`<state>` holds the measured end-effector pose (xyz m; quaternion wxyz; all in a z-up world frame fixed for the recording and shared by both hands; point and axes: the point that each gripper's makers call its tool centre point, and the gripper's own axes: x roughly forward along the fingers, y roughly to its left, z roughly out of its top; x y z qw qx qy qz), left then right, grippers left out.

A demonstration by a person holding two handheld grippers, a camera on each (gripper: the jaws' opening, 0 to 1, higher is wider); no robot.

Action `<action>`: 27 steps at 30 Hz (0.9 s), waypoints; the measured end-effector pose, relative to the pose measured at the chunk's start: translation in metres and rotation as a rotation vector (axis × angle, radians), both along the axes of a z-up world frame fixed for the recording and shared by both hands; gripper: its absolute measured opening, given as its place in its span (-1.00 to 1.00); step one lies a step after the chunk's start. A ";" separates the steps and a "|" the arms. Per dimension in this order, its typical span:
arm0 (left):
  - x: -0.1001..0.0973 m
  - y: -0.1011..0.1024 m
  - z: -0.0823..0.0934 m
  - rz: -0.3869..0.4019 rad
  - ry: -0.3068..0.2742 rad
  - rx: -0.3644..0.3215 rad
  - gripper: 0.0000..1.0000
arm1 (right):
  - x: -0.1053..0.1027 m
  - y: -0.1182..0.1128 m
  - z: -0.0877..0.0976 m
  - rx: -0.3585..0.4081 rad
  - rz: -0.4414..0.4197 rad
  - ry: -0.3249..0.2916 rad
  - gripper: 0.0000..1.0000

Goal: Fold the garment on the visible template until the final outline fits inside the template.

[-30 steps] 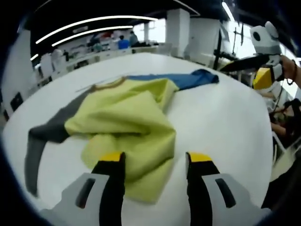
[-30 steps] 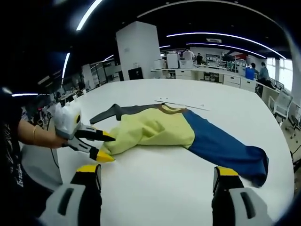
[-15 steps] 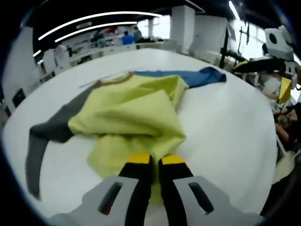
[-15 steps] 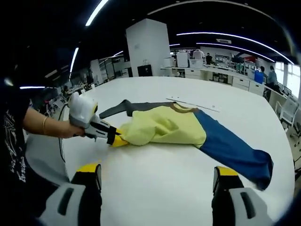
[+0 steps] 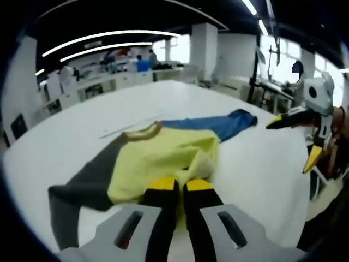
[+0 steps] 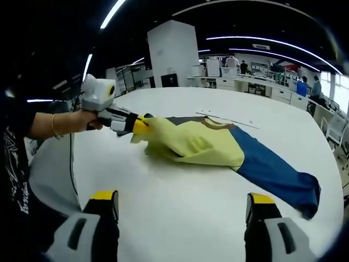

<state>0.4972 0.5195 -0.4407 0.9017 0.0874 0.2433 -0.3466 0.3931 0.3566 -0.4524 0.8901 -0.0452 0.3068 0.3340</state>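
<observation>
Left hand-held gripper (image 5: 179,184) clamped on garment (image 5: 163,158) hem, right hand-held gripper (image 6: 182,197) apart; best carried flat toward twelve o'clock.

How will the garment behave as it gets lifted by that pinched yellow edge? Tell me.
Probably floppy: the garment already bunches and creases where the left gripper is shut on its yellow edge. It likely drapes and trails, since the blue sleeve lies flat on the table. It seems light; one small pinch raises the cloth.
</observation>
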 end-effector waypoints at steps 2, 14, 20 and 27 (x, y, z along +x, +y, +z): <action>0.012 0.003 0.006 0.007 -0.023 -0.005 -0.98 | 0.001 0.001 -0.001 0.002 -0.010 0.003 0.93; 0.060 0.003 0.002 0.039 -0.025 -0.017 -0.98 | 0.010 0.004 -0.013 0.009 -0.101 0.025 0.74; 0.083 0.006 -0.008 0.090 -0.037 -0.014 -0.98 | 0.008 0.015 -0.023 0.030 -0.109 0.051 0.60; 0.100 0.010 -0.026 0.136 -0.025 -0.007 -0.97 | 0.015 0.031 -0.027 0.037 -0.110 0.036 0.40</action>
